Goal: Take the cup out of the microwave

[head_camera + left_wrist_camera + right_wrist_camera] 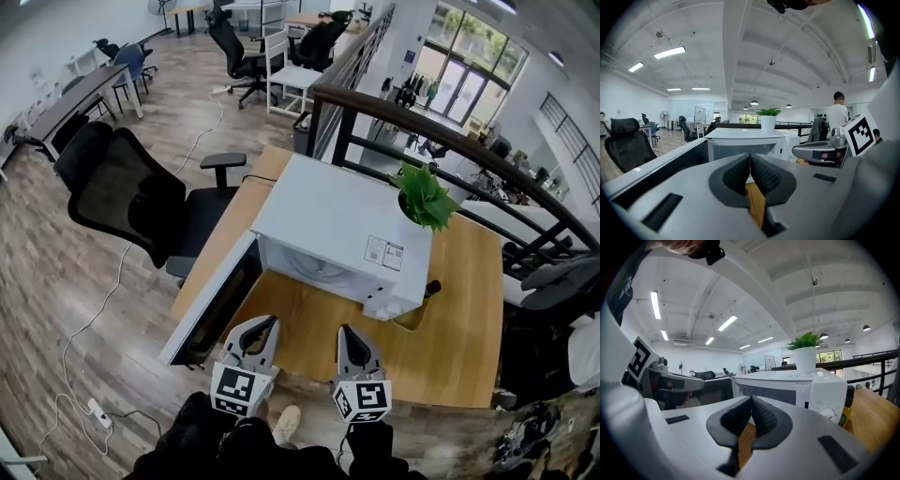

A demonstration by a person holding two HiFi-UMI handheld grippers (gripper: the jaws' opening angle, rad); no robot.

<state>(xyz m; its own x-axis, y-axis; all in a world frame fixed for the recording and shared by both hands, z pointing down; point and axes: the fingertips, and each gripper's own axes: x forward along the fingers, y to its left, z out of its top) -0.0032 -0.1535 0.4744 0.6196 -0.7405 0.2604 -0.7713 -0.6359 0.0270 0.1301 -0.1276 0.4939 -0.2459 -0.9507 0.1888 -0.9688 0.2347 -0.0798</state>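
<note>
Closed left gripper and right gripper face microwave; sticker illegible.

table: matt wood | microwave: smooth white casing | floor: wood planks

The left white hand-held gripper and the right white hand-held gripper sit side by side over the near edge of the wooden surface. Both point forward and slightly down, jaws pressed together on nothing. Dark sleeves show behind them.
</note>
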